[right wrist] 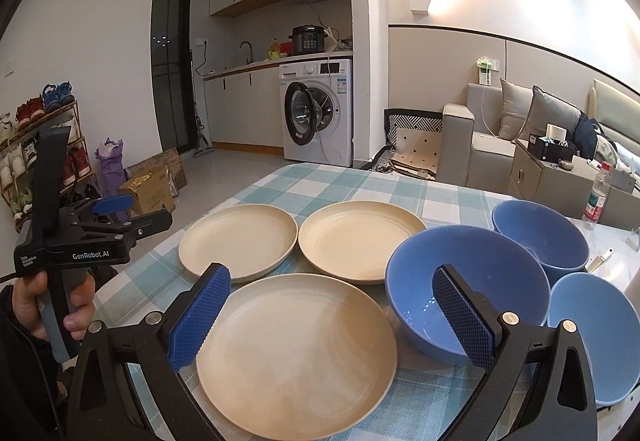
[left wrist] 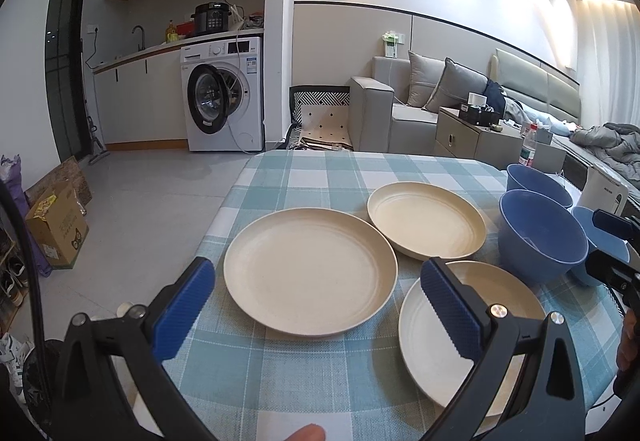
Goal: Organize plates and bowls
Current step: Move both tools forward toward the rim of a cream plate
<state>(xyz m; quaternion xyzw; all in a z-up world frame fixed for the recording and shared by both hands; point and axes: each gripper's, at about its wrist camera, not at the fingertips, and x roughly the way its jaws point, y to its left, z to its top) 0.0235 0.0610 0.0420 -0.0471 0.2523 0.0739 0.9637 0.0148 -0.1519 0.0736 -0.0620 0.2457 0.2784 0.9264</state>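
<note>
Three plates (right wrist: 296, 345): cream, unstacked; one just ahead of the right gripper (right wrist: 332, 317), two beyond-left.
Three bowls (right wrist: 468, 289): blue, clustered ahead-right.
Left gripper (left wrist: 316, 305): jaws wide, empty.
Right gripper: wide, empty.
Handling: probably light, stiff, slick; pinch each at its rim.

Washing machine (right wrist: 318, 111) beside grey sofa (right wrist: 480, 145), tiled floor (left wrist: 132, 201)
</note>
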